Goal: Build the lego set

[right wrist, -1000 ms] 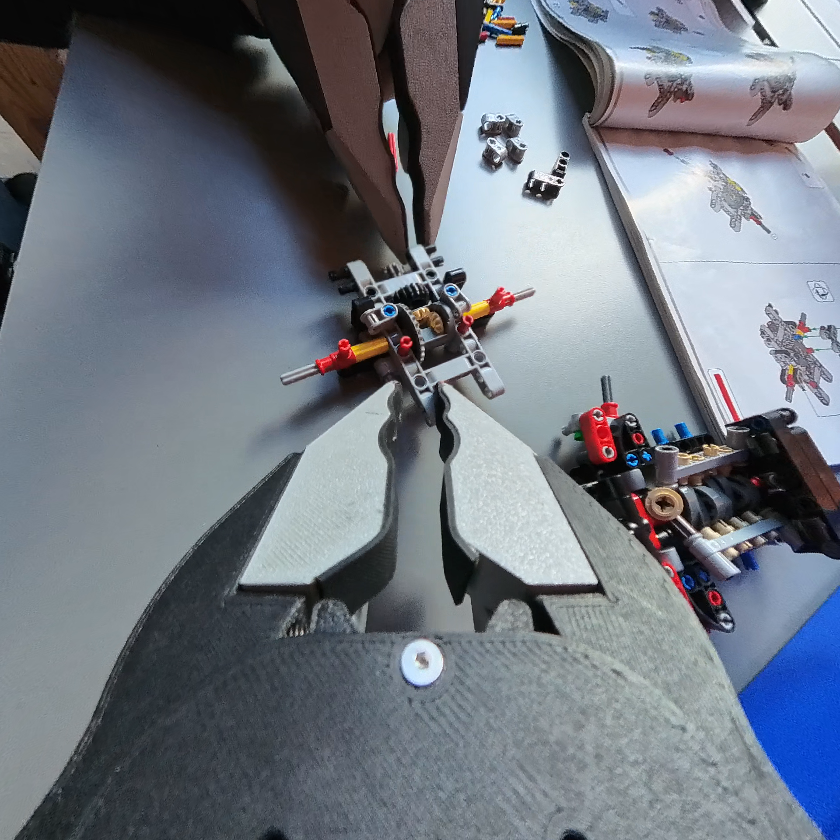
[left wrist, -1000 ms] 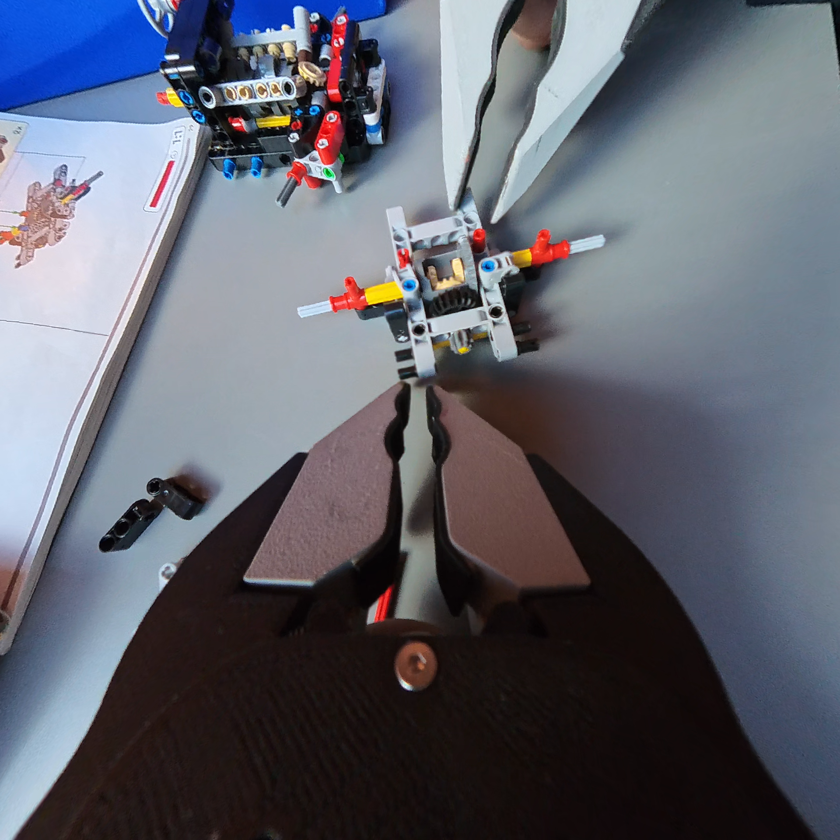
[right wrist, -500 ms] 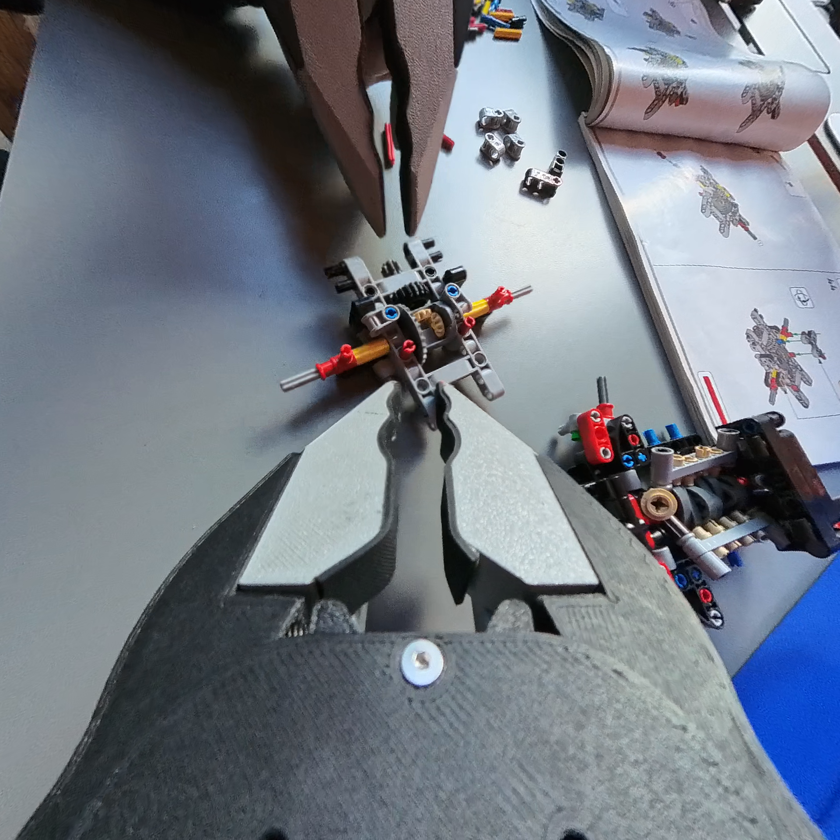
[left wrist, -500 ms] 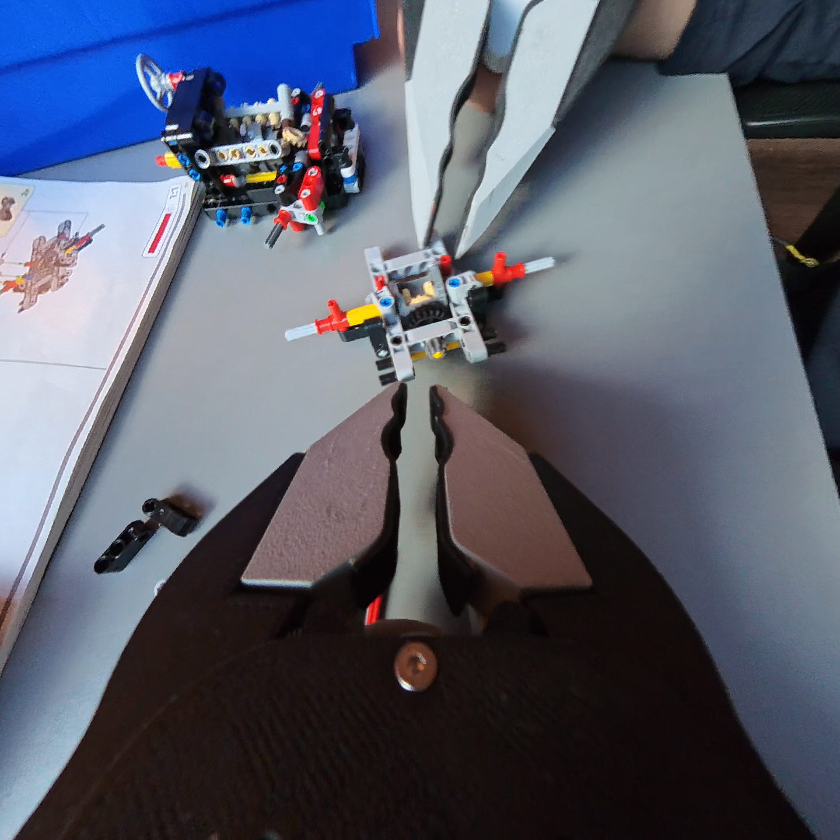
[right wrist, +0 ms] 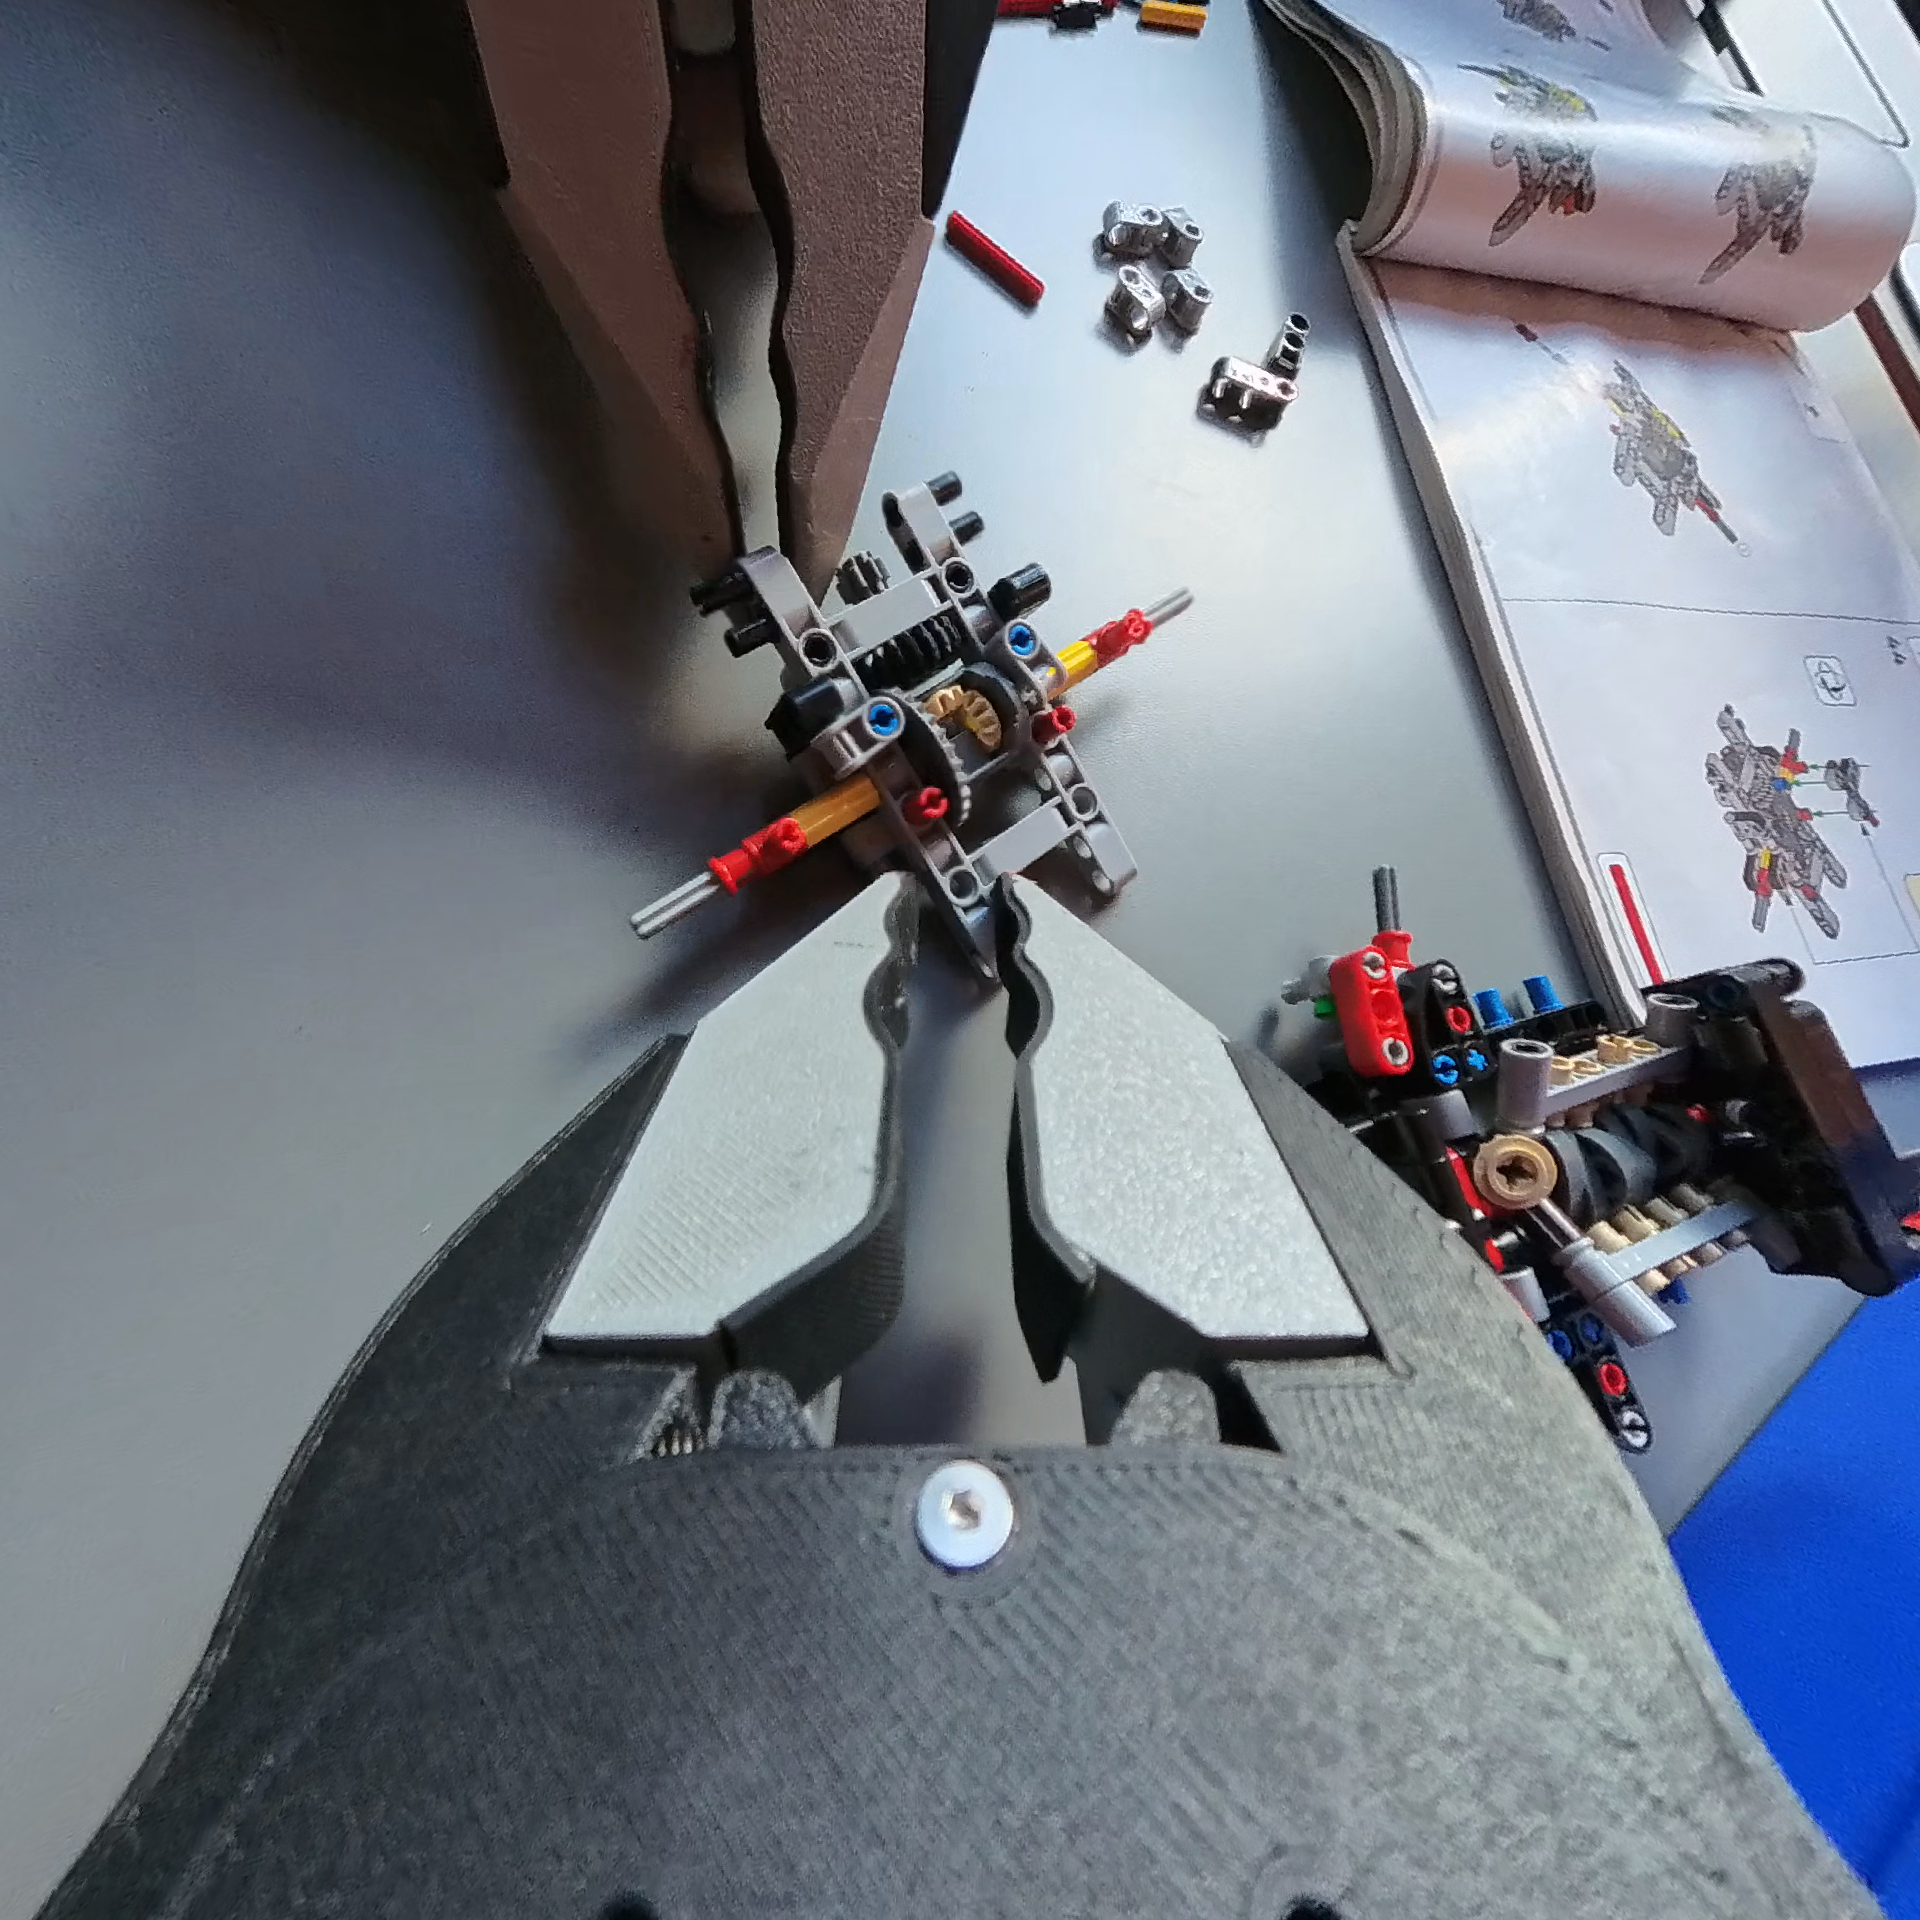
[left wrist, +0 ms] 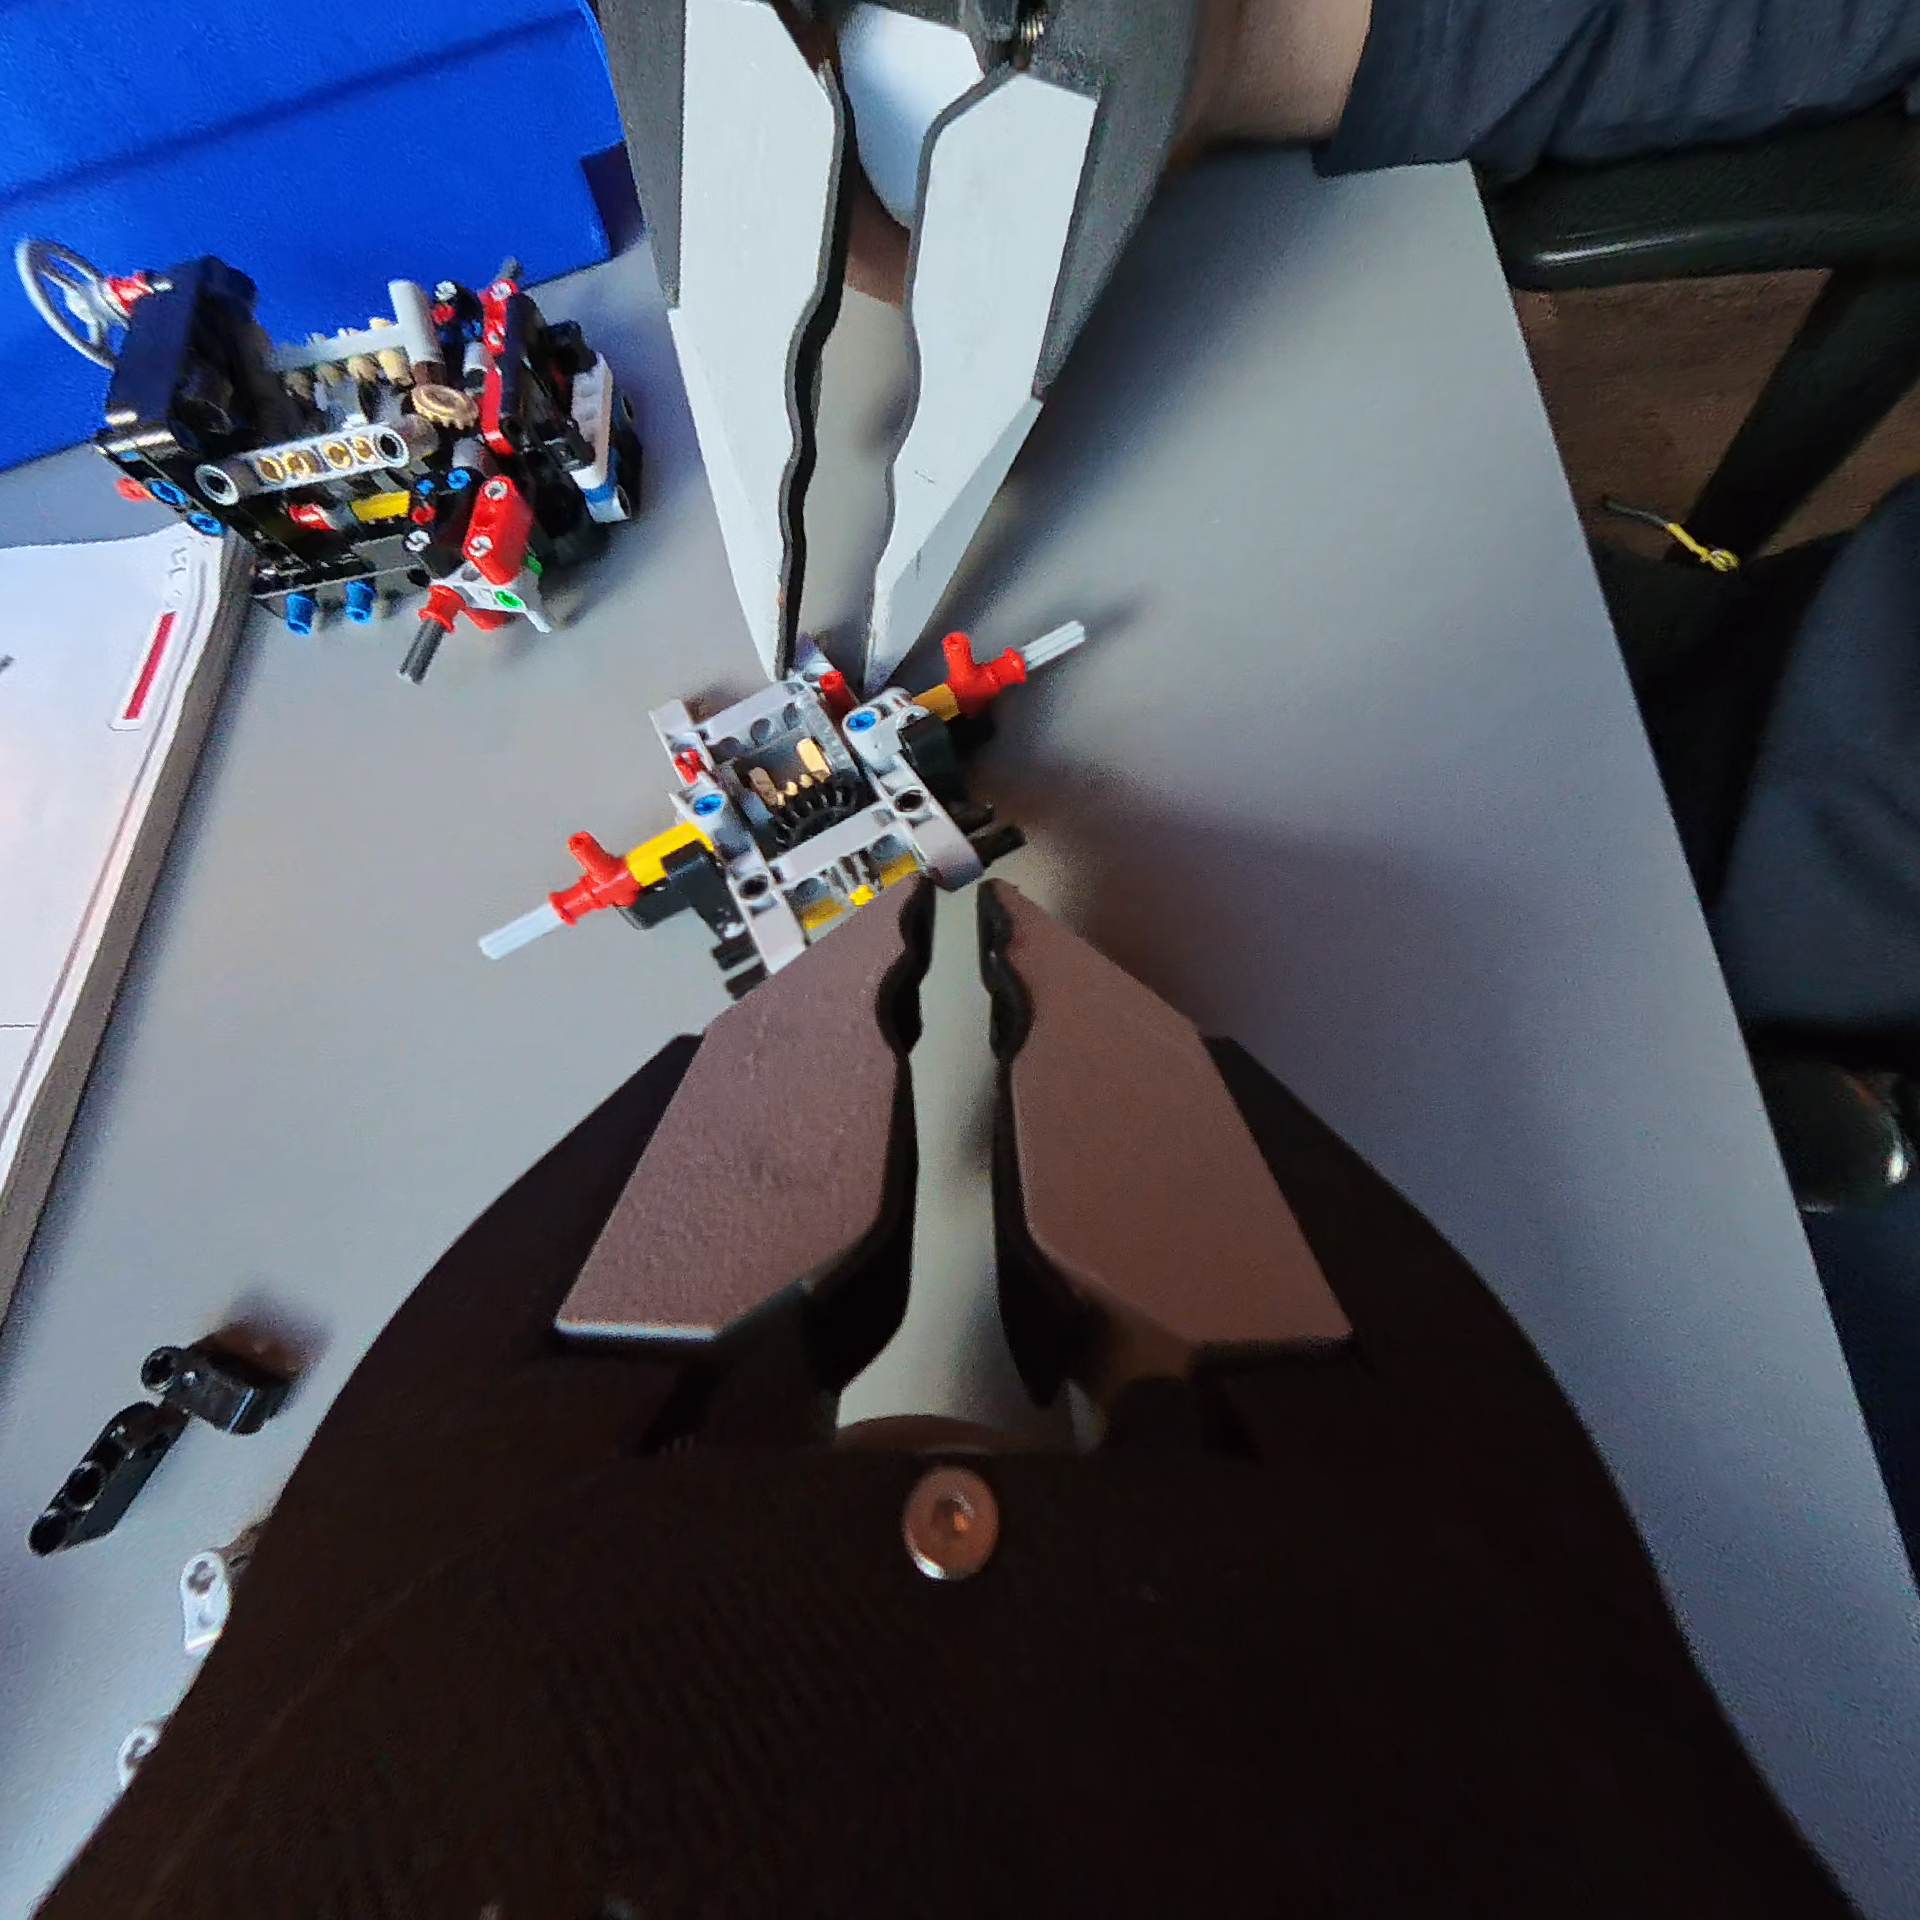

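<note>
A small grey beam assembly (left wrist: 800, 779) with a black gear, tan gears and a grey axle carrying red and yellow parts sits on the grey table (left wrist: 1299, 727). My left gripper (left wrist: 951, 909), with brown fingers, is nearly shut, and its tips pinch the rounded end of a grey beam at the assembly's near right corner. The right wrist view shows it (right wrist: 774, 540) from the far side. My right gripper (right wrist: 956, 899), with grey fingers, is shut on a grey beam of the same assembly (right wrist: 935, 727). It enters the left wrist view (left wrist: 826, 660) from above.
A larger black, red and grey model (left wrist: 364, 457) (right wrist: 1610, 1132) stands beside an open instruction booklet (left wrist: 62, 727) (right wrist: 1683, 582). A blue bin (left wrist: 260, 135) lies behind it. Black connectors (left wrist: 135, 1434), grey connectors (right wrist: 1153, 260) and a red axle (right wrist: 992, 258) lie loose. The table edge (left wrist: 1558, 623) runs along the right. The grippers' ends are close to 6 cm from one another.
My left gripper let go of one beam end, drew back, then came forward and closed on the other beam end. The right gripper kept its hold while the assembly turned.
</note>
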`<action>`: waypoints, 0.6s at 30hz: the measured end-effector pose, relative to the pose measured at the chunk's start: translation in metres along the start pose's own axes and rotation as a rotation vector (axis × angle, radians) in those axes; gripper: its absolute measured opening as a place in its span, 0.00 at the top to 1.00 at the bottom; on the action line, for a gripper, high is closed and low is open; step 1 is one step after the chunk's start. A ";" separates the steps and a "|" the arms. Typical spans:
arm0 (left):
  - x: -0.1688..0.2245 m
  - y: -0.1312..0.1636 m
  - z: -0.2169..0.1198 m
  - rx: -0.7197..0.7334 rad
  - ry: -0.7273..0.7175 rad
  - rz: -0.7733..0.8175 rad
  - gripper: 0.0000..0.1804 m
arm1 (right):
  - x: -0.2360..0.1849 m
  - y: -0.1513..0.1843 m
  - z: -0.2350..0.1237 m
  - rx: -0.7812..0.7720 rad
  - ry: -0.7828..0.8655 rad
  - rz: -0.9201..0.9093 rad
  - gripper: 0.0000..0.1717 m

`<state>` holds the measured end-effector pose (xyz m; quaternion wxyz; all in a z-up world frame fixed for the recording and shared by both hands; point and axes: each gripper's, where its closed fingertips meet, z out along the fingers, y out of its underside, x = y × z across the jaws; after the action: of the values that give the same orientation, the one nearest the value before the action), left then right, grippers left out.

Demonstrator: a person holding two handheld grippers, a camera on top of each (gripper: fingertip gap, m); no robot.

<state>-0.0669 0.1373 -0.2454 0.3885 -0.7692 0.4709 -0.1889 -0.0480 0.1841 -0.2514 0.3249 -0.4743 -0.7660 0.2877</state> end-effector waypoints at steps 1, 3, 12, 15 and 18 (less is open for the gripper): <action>-0.001 0.000 0.000 0.004 -0.009 -0.003 0.98 | 0.001 0.000 0.000 -0.001 0.009 -0.002 0.93; -0.005 -0.003 -0.003 0.025 -0.021 -0.027 0.98 | 0.003 -0.001 0.000 0.001 0.023 0.001 0.94; -0.032 -0.015 -0.017 0.166 -0.054 -0.217 0.96 | -0.005 -0.025 -0.004 0.130 -0.024 0.041 0.98; -0.030 -0.014 -0.017 0.163 -0.028 -0.222 0.94 | -0.007 -0.022 0.001 0.093 -0.013 0.011 0.97; -0.030 -0.012 -0.014 0.136 -0.033 -0.221 0.90 | -0.006 -0.023 0.000 0.101 -0.005 0.009 0.97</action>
<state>-0.0838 0.1606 -0.2255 0.4243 -0.7912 0.3631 -0.2495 -0.0579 0.1695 -0.2359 0.3450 -0.4600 -0.7492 0.3288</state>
